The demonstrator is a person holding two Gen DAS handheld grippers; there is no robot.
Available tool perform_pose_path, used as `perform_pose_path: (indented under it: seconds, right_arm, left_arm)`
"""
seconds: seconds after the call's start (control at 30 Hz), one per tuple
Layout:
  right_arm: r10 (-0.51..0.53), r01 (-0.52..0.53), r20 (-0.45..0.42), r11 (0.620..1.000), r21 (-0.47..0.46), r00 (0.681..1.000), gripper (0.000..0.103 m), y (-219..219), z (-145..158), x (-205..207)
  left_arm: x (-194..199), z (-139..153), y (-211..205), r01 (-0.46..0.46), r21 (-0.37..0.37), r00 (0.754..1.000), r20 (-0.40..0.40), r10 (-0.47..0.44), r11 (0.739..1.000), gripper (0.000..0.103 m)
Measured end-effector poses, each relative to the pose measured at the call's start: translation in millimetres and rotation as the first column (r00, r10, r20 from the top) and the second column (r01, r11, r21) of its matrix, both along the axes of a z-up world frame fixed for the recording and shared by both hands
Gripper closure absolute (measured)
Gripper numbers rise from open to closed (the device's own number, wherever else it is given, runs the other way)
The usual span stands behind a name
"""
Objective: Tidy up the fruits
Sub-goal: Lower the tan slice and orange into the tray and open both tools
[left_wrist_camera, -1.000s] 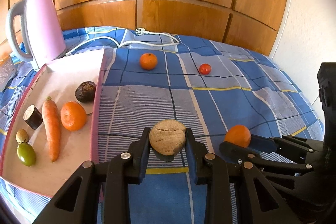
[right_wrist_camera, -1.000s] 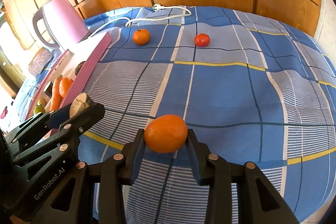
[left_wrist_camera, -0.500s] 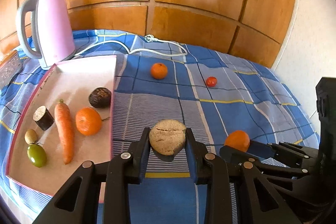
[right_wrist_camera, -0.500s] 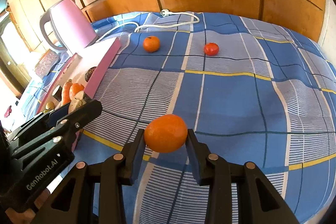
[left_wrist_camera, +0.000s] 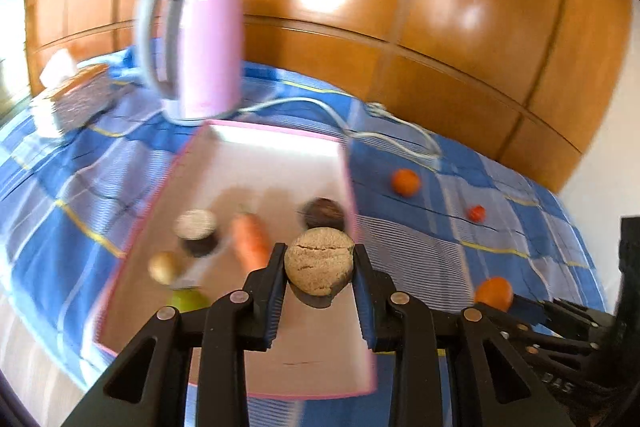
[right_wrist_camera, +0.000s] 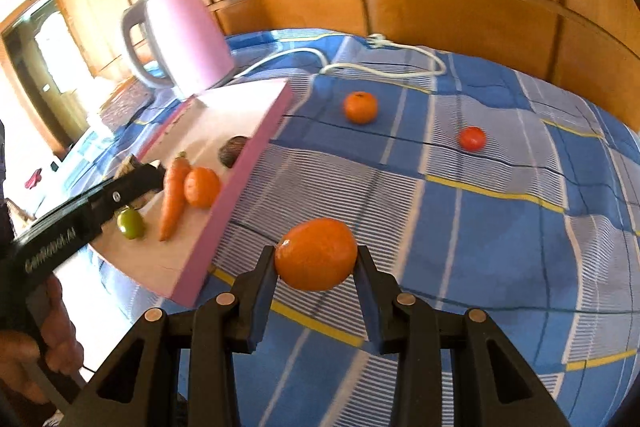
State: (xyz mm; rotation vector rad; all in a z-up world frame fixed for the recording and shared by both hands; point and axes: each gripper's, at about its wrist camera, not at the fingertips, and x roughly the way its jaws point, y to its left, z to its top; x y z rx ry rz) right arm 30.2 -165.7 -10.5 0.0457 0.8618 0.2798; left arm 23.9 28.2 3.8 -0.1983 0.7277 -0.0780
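Both grippers holding produce by the pink tray

The left gripper (left_wrist_camera: 319,269) is clamping a cracked brown fruit (left_wrist_camera: 319,261) between nearly closed fingers, hanging over the tray (left_wrist_camera: 276,155) beside the carrot (left_wrist_camera: 250,241) and dark fruit (left_wrist_camera: 323,213). The right gripper (right_wrist_camera: 316,263) is pinching an orange (right_wrist_camera: 316,254) just as tightly, above the blue checked cloth (right_wrist_camera: 500,227) just right of the tray's rim. A tangerine (right_wrist_camera: 361,107) and tomato (right_wrist_camera: 472,138) are lying farther back on the cloth.
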Motion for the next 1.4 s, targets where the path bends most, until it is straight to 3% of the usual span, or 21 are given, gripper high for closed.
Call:
perform_pose_path:
  seconds: [0.37, 0.73, 0.87, 1.4]
  right_arm:
    - [0.140, -0.140, -0.026, 0.990, -0.004, 0.990, 0.064, 42, -3, 5]
    - [0.229, -0.229, -0.002, 0.973, -0.004, 0.973, 0.064, 77, 11, 13]
    - [0.256, -0.256, -0.001, 0.967, -0.006, 0.967, 0.064, 88, 11, 15]
    - [0.219, -0.219, 0.007, 0.974, 0.058, 0.976, 0.064, 110, 24, 69]
  left_arm:
    - [-12, -8, 74, -0.176, -0.040, 0.984, -0.030, 0.175, 0.983, 0.072]
    - [-5, -4, 71, -0.143, -0.105, 0.990, -0.029, 0.140, 0.984, 0.072]
    - [-4, -11, 70, -0.138, -0.097, 0.990, -0.048, 0.134, 0.986, 0.072]
    - [31, -22, 59, -0.093, -0.071, 0.994, -0.064, 0.089, 0.993, 0.072]
